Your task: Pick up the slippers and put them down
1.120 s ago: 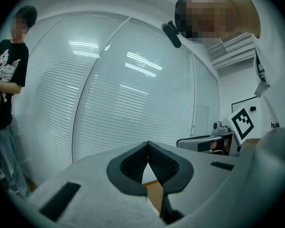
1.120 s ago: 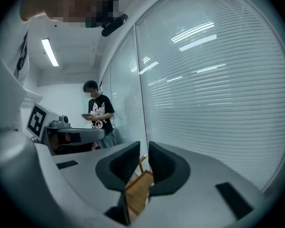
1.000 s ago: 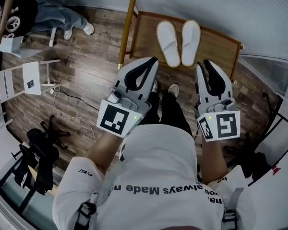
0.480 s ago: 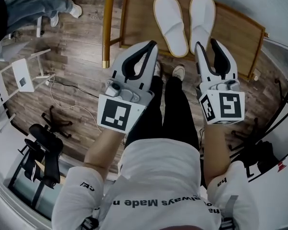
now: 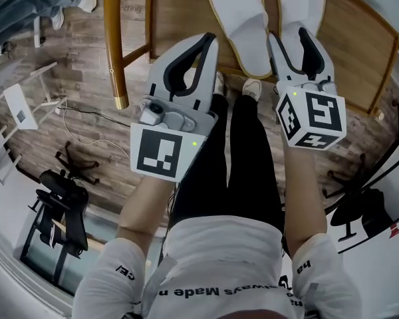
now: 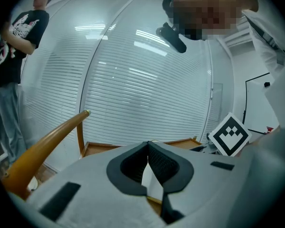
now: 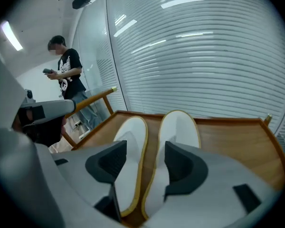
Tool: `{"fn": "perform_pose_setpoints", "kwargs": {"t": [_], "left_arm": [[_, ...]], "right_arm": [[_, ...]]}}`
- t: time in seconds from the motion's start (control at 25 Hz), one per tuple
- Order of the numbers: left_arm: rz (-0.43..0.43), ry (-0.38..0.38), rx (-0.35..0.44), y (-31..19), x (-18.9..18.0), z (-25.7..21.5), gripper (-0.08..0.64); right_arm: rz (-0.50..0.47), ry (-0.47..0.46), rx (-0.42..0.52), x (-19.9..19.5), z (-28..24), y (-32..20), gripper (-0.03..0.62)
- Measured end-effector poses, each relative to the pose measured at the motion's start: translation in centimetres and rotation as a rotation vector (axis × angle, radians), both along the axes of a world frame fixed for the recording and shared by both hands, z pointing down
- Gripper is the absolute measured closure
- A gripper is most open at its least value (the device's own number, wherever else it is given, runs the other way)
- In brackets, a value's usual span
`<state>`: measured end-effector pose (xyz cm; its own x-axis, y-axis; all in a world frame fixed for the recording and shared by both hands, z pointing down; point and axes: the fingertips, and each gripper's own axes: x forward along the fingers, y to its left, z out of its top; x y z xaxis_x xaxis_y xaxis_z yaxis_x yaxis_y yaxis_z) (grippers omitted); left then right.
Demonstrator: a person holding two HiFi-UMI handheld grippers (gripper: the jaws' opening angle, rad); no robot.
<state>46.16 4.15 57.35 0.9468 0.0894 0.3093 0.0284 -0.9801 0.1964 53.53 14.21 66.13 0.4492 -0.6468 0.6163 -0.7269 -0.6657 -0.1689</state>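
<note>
Your right gripper (image 7: 145, 153) has just been opening its jaws; they stand wide, with nothing between them. Your left gripper (image 6: 148, 145) is closed and empty. The white slippers (image 7: 180, 127) lie side by side on the wooden tray (image 7: 237, 141), just ahead. They look light and soft, so I would pinch the firmer sole edge at the heel.

Bright, even light, with lamp glare streaking the glass wall (image 6: 133, 56), and fisheye edges bent and darkened.
</note>
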Motion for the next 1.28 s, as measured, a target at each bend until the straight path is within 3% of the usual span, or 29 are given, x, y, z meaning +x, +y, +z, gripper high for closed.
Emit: {"fn": "perform_pose_setpoints", "kwargs": {"t": [0.24, 0.52, 0.56, 0.68, 0.76, 1.28], "left_arm": [[-0.012, -0.018, -0.011, -0.7, 0.5, 2.7, 0.549], [-0.012, -0.03, -0.01, -1.8, 0.6, 4.2, 0.549], [-0.016, -0.028, -0.012, -2.0, 0.6, 4.2, 0.549], [-0.023, -0.025, -0.013, -2.3, 0.3, 4.0, 0.549], [-0.021, -0.024, -0.009, -2.4, 0.2, 3.8, 0.549], [-0.036, 0.001, -0.015, -2.0, -0.7, -2.6, 0.549]], "right_arm": [[0.038, -0.056, -0.054, 0.7, 3.5, -1.0, 0.365], [0.048, -0.024, -0.083, 2.0, 4.5, -2.6, 0.365], [0.054, -0.014, -0.087, 2.1, 4.5, -2.6, 0.379], [0.073, 0.001, -0.09, 2.3, 4.6, -2.1, 0.523], [0.078, 0.007, -0.086, 2.3, 4.5, -1.8, 0.552], [0.064, 0.029, -0.026, 1.8, -3.1, -0.2, 0.565]]}}
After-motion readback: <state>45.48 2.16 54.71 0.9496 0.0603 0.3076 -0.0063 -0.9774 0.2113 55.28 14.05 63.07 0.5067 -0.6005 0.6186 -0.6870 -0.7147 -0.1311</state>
